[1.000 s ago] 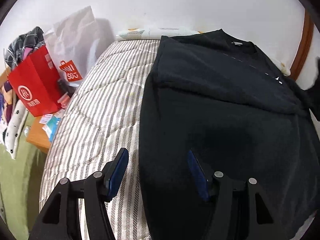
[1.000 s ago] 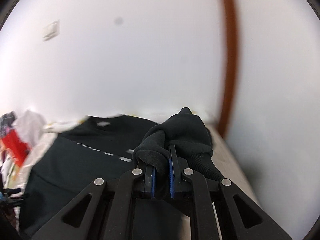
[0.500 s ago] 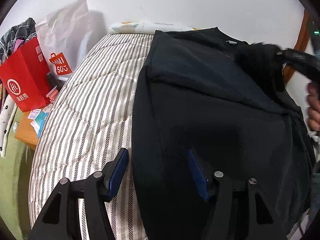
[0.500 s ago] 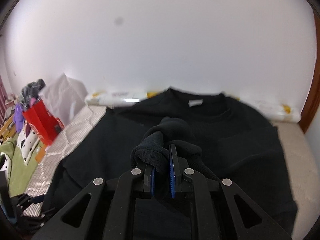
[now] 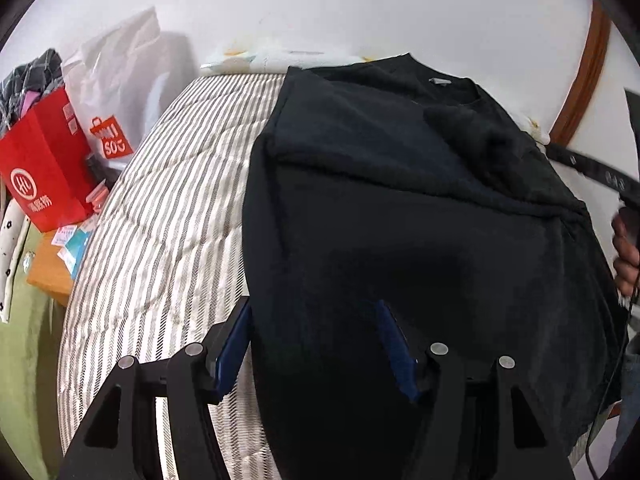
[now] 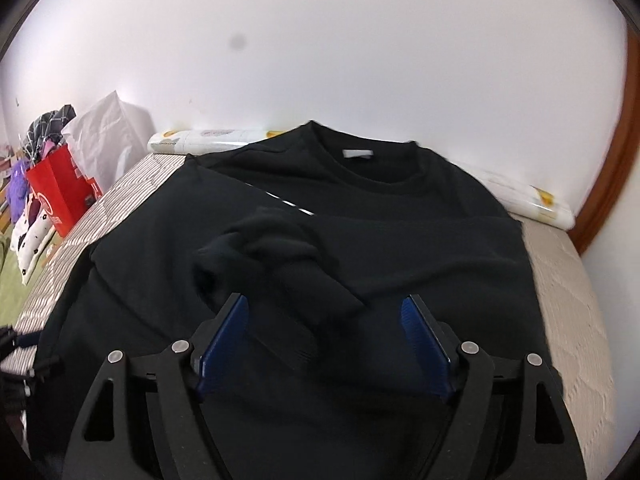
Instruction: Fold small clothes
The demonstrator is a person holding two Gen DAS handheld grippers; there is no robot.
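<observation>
Right up close, the right hand-held gripper (image 6: 324, 340) tilts down over the bed, its ridged blue pads (image 6: 424, 344) spreading apart at this moment; the sleeve cuff (image 6: 296, 308) lies loose between them, touched by neither. That cuff is thick ribbed knit, rolled into a soft tube and slightly blurred. The left hand-held gripper (image 5: 314, 344) also angles down, jaws standing partly apart astride the near left edge of the black sweatshirt (image 5: 400, 240); whether its right pad presses the cloth is hard to say, dark on dark.

The sweatshirt is a matte, fleecy thing, spread flat across the mattress (image 5: 160, 220), collar and pale neck label (image 6: 358, 154) towards the wall, one sleeve folded across the chest. The mattress is quilted, with a grey and white herringbone stripe on the left and a plain cream weave on the right.

At the far right edge of the left view, a person's fingers (image 5: 626, 248) wrap a handle, mostly cut off by the frame. Further back, a glossy red paper bag (image 5: 44, 164) and a crinkled white plastic bag (image 5: 116, 92) stand beside the bed, then a long printed wrapped roll (image 6: 208, 140) against the smooth white wall
</observation>
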